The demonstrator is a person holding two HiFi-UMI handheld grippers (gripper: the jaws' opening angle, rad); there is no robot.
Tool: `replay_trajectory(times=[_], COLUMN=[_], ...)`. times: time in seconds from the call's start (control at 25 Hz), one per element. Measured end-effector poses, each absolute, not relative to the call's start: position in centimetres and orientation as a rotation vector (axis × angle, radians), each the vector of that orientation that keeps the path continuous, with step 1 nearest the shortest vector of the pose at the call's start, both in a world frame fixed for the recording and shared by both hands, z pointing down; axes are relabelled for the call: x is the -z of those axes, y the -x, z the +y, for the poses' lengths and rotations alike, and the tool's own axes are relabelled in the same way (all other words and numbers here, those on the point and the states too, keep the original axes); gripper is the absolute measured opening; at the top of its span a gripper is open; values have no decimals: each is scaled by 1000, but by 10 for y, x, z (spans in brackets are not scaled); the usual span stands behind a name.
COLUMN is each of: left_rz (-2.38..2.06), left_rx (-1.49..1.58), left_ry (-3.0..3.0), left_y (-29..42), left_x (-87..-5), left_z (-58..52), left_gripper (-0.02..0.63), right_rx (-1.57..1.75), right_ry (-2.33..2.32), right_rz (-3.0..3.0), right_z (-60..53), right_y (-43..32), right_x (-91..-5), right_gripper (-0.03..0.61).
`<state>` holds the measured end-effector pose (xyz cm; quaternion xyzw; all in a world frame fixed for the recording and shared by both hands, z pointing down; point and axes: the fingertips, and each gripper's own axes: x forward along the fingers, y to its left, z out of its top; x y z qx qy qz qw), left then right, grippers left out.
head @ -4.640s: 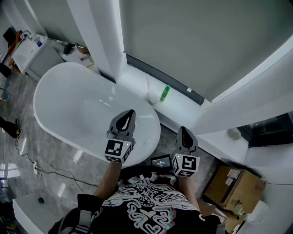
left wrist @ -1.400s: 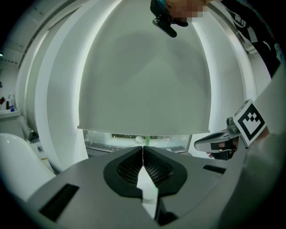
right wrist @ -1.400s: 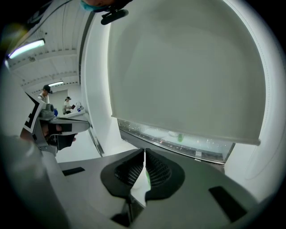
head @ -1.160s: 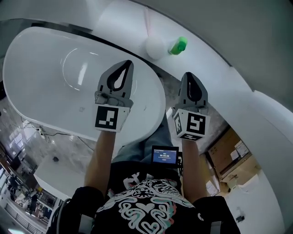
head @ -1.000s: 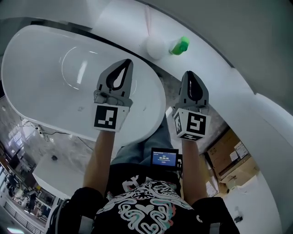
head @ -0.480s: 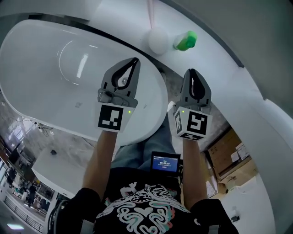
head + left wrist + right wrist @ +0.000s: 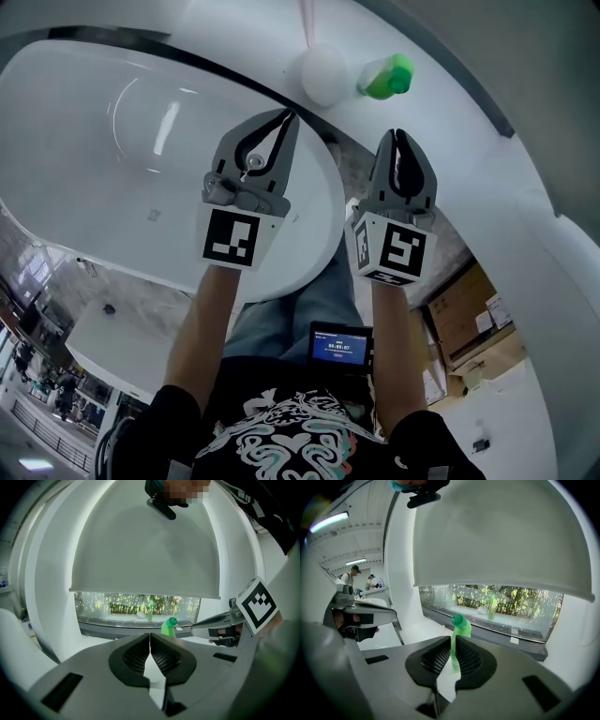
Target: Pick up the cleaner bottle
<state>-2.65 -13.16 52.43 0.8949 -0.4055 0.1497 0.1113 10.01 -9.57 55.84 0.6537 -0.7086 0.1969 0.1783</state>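
The green cleaner bottle (image 7: pixel 386 77) stands on the white window ledge (image 7: pixel 441 131), next to a white round object (image 7: pixel 323 73). Both grippers are held in the air short of the ledge, apart from the bottle. My left gripper (image 7: pixel 289 117) hovers over the bathtub's end, its jaws closed tip to tip with nothing in them. My right gripper (image 7: pixel 400 136) points toward the bottle, jaws together and empty. The bottle (image 7: pixel 459 632) shows straight ahead past the jaw tips in the right gripper view. In the left gripper view the bottle (image 7: pixel 168 626) stands ahead and slightly right.
A white oval bathtub (image 7: pixel 112 141) fills the left side below the left gripper. A window with a lowered blind (image 7: pixel 497 541) runs behind the ledge. Cardboard boxes (image 7: pixel 469 323) sit on the floor at right. A small screen (image 7: pixel 340 344) hangs at the person's chest.
Both grippers have come down and edged toward the ledge. The bottle and round object sit closer in the head view. Both pairs of jaws stayed closed.
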Motion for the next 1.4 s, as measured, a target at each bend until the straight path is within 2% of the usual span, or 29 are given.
replay_trajectory(times=[0.52,0.96,1.24,1.4], left_rz=[-1172,-1183,-1216,-1228], left_rx=[-457,-451,-436,-446], left_ry=[-2630,-2578,-2542,-2533], left_y=[18,13,13,17], left_x=[-547,-565,-569,-572], left_z=[-140,-149,-164,-170], left_gripper=[18,18,18,18], right_rx=[-550,-704,-740,-740], right_ry=[-1986,-1945,-1993,-1992], right_rz=[-1973,-1956,-1916,-1898], right_z=[-109,-124,-134,-142], right_y=[-111,-107,-109,-103], right_x=[-574,-618,-628,-634], right_gripper=[29,31,178,215])
